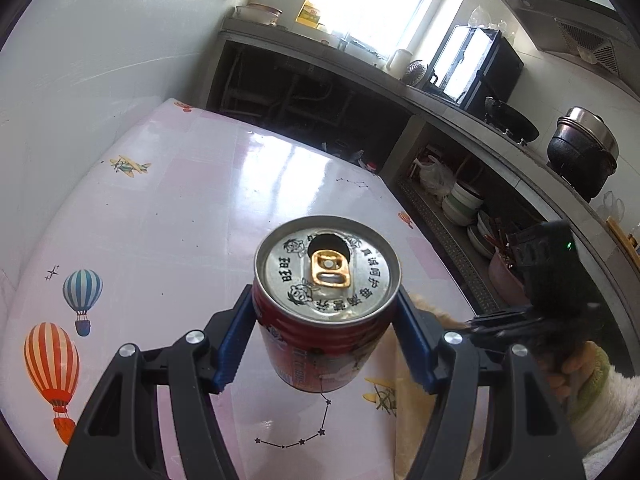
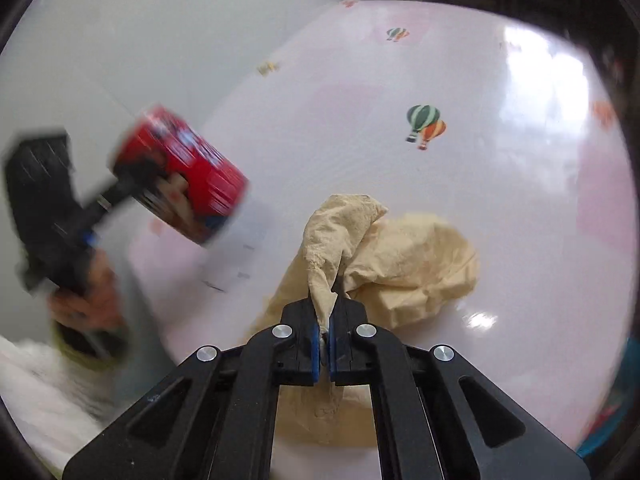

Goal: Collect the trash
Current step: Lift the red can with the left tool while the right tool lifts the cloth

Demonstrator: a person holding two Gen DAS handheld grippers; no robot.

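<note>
An opened red drink can [image 1: 326, 272] hangs upright above the table, and my left gripper [image 1: 324, 320] is shut on its sides with the blue pads. In the right wrist view the same can [image 2: 188, 172] shows blurred at the left, held up by a hand. My right gripper [image 2: 325, 320] is shut on a fold of a crumpled tan paper napkin [image 2: 400, 264]; the rest of the napkin lies on the table. In the left wrist view the napkin [image 1: 404, 400] peeks out behind the can, and the right gripper [image 1: 500, 320] is a dark blur beside it.
The table [image 1: 180, 200] has a glossy pink cloth printed with balloons and planes, and a white wall runs along its left. Beyond its far and right edges stands a kitchen counter [image 1: 460, 108] with a black pot [image 1: 580, 152], and stacked bowls [image 1: 464, 200] underneath.
</note>
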